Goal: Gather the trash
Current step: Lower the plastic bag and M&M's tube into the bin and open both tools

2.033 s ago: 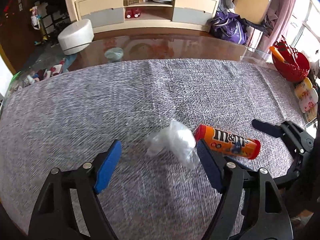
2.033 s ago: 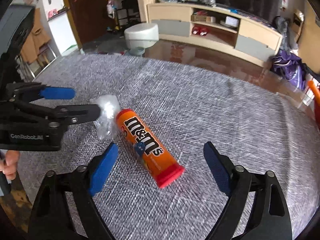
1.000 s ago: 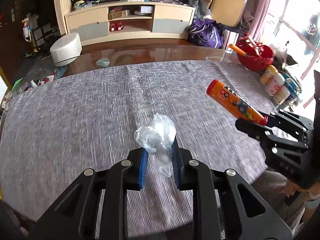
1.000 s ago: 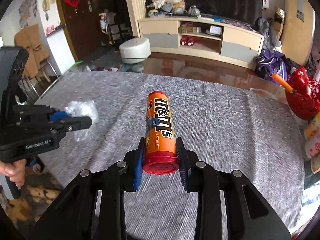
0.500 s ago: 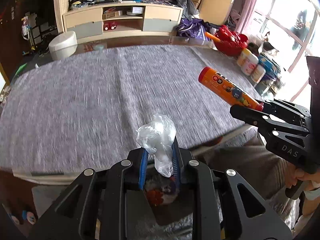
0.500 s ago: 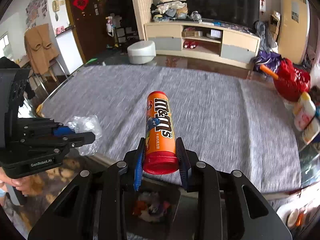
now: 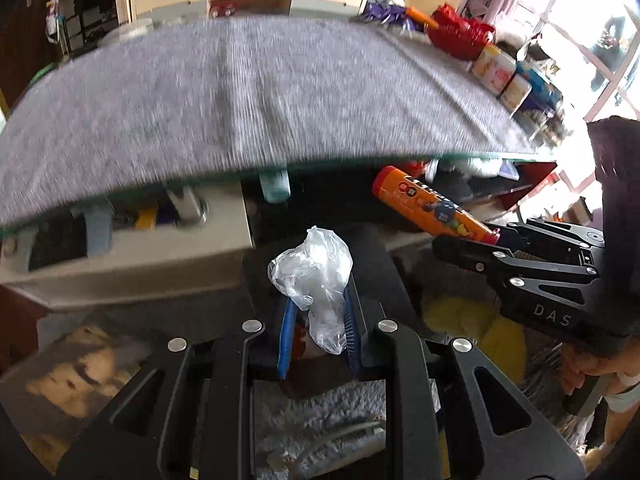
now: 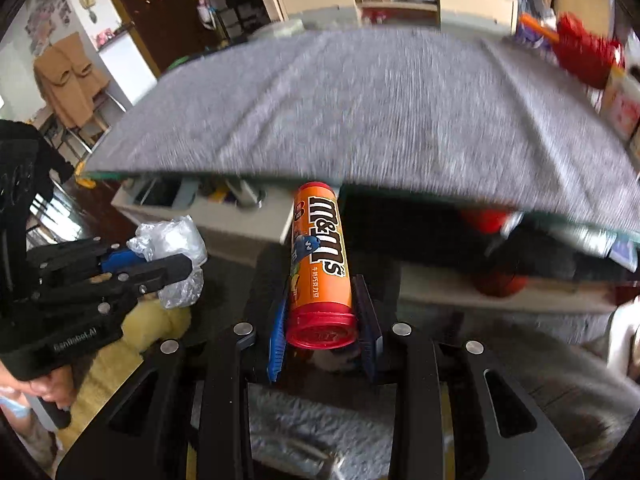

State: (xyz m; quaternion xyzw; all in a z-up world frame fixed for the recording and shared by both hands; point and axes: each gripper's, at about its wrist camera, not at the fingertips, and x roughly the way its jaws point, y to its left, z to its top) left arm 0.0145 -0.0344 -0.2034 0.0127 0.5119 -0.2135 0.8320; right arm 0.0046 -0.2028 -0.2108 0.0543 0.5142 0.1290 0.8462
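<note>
My left gripper point(image 7: 318, 322) is shut on a crumpled clear plastic bag point(image 7: 314, 270) and holds it in front of and below the table edge, over a dark bin point(image 7: 384, 276). My right gripper point(image 8: 323, 328) is shut on an orange M&M's tube point(image 8: 320, 264) with a red cap, also below the table edge. The tube shows in the left wrist view point(image 7: 432, 208) to the right of the bag. The bag shows in the right wrist view point(image 8: 172, 258) at the left. What the bin holds is hidden.
The grey cloth-covered table point(image 7: 240, 100) fills the upper half of both views. A shelf with clutter point(image 7: 132, 232) sits under it. A red basket point(image 7: 460, 36) and jars point(image 7: 500, 72) stand at the table's right side. A grey fluffy rug point(image 8: 320, 432) lies below.
Both grippers have pulled back off the table and dropped below its front edge, still holding the bag and the tube. The table edge now sits above both objects.
</note>
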